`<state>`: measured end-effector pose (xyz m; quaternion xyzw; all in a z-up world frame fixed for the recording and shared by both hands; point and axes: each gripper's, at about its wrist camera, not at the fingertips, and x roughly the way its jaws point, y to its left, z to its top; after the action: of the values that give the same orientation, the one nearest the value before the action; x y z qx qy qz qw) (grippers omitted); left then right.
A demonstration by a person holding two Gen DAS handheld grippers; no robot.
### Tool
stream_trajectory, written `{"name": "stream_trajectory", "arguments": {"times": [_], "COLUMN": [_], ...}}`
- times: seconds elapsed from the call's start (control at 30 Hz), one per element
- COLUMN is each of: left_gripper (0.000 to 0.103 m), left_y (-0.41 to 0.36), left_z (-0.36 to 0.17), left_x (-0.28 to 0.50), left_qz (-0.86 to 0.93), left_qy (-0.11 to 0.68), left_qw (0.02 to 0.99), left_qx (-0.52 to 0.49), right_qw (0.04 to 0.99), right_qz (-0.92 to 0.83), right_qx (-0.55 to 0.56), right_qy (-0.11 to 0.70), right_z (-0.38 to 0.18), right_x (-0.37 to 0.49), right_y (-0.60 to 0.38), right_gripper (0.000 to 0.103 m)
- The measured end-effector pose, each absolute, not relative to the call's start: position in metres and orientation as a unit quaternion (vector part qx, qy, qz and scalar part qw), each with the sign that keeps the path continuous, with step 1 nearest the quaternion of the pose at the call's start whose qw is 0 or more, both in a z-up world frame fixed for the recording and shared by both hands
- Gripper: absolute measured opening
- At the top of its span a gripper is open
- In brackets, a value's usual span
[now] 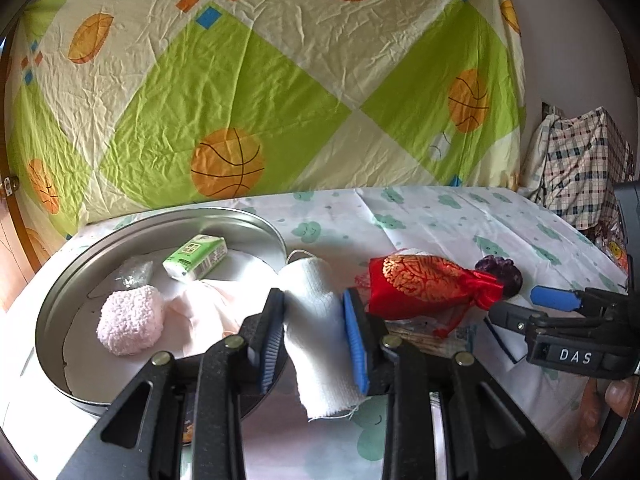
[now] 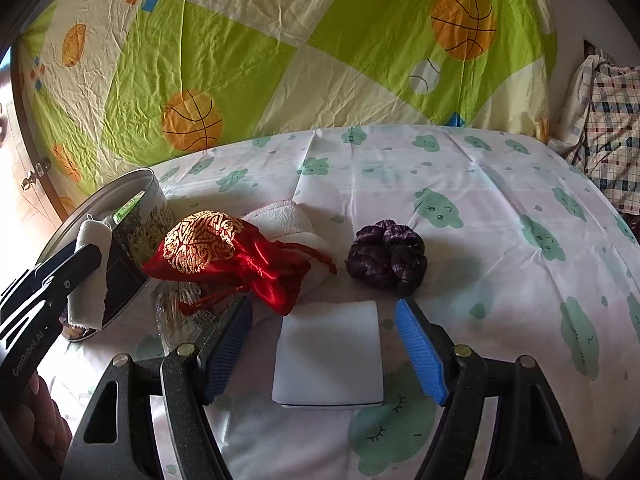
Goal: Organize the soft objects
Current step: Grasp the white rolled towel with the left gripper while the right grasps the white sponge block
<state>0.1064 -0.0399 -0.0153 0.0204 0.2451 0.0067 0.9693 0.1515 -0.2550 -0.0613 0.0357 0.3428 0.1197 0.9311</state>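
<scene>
My left gripper point(image 1: 314, 332) is shut on a white rolled cloth point(image 1: 316, 320) and holds it at the right rim of a round metal tin point(image 1: 52, 312). The tin holds a pink fluffy ball point(image 1: 130, 320), a green tissue pack point(image 1: 196, 258), a pink cloth point(image 1: 204, 308) and a clear bag. My right gripper point(image 2: 324, 344) is open, its jaws on either side of a flat white pad point(image 2: 328, 356) on the table. A red and gold pouch point(image 2: 224, 252) lies just beyond its left finger. A purple scrunchie point(image 2: 386, 258) lies beyond the pad.
A white folded towel point(image 2: 288, 220) lies under the pouch. A clear packet of sticks point(image 2: 180, 308) lies beside the tin. A cloud-print cloth point(image 2: 500, 208) covers the table. A green basketball-print sheet point(image 2: 280, 60) hangs behind. Plaid fabric point(image 2: 612, 136) is at the far right.
</scene>
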Motion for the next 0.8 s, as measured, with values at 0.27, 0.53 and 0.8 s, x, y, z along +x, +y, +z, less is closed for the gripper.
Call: {"name": "stream_trajectory", "arguments": {"times": [0.27, 0.53, 0.8], "left_gripper": [0.029, 0.029, 0.029], "left_y": [-0.039, -0.038, -0.037], "left_z": [-0.014, -0.013, -0.011], "left_x": [0.104, 0.102, 0.098], "left_qz": [0.01, 0.01, 0.01], "left_qy": [0.231, 0.226, 0.213], "left_qw": [0.973, 0.974, 0.977], "left_qx": [0.021, 0.014, 0.008], "right_qw": [0.914, 0.907, 0.929], "right_qz": [0.123, 0.121, 0.109], "right_qx": [0.028, 0.028, 0.035], "right_qy": [0.385, 0.402, 0.352], "right_z": [-0.072, -0.077, -0.063], "right_x": [0.163, 0.168, 0.153], "right_y": [-0.25, -0.248, -0.254], "right_gripper": [0.074, 0.055, 0.054]}}
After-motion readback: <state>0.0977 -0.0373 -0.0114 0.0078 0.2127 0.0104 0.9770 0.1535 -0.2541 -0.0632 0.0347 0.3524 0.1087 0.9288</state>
